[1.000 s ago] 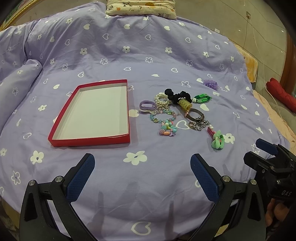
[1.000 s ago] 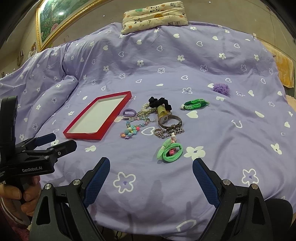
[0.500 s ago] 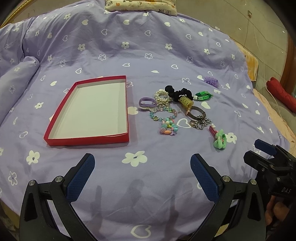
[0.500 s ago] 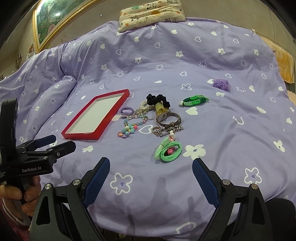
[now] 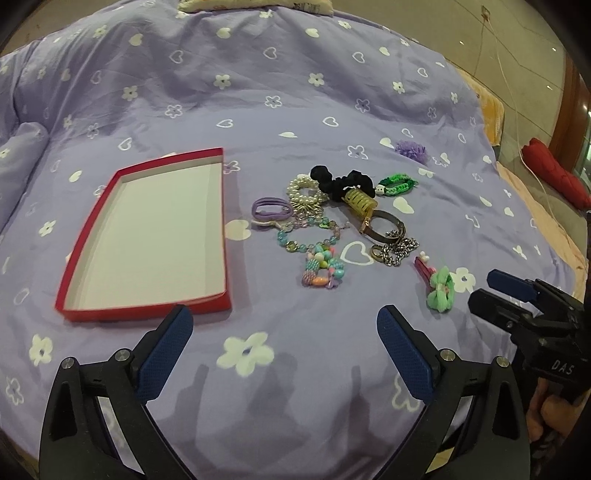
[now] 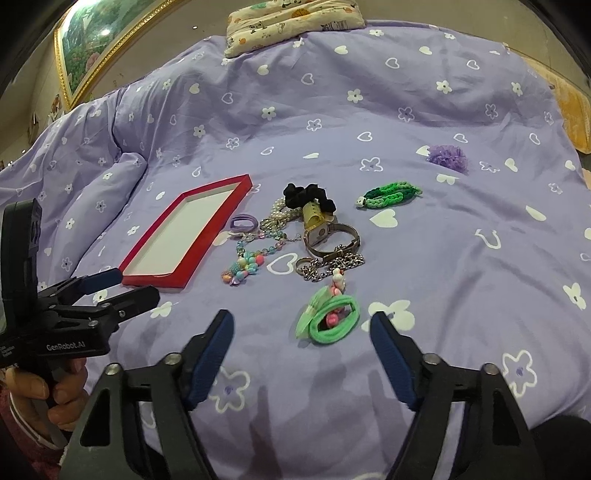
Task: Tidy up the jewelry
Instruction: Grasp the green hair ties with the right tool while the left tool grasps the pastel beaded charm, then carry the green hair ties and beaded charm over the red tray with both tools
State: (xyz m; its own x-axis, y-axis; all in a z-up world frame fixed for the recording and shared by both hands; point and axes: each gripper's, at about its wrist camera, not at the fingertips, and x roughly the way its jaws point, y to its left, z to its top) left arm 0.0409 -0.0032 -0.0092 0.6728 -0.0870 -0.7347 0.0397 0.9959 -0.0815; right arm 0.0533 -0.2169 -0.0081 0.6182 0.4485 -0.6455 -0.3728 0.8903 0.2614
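An empty red box lid point(image 5: 147, 236) point(image 6: 184, 229) lies on the purple bedspread. To its right is a pile of jewelry: a purple hair tie point(image 5: 269, 206), a pearl bracelet point(image 5: 304, 190), a black scrunchie point(image 5: 338, 181), a yellow claw clip point(image 5: 360, 201), a watch point(image 6: 330, 236), a silver chain point(image 5: 399, 251), a pastel bead necklace point(image 5: 319, 266). A green hair tie with clip point(image 6: 330, 317) lies nearest. My left gripper point(image 5: 284, 332) is open and empty, in front of the box and pile. My right gripper point(image 6: 301, 332) is open and empty, just before the green hair tie.
A green braided band point(image 6: 389, 194) and a purple pompom point(image 6: 447, 157) lie apart at the far right. A patterned pillow point(image 6: 291, 20) lies at the head of the bed. A framed picture point(image 6: 96, 48) hangs at the left. A red bundle point(image 5: 554, 173) lies beside the bed.
Both grippers have moved forward over the bed toward the box and jewelry, which look closer now. Both stay open. Nothing on the bed has moved.
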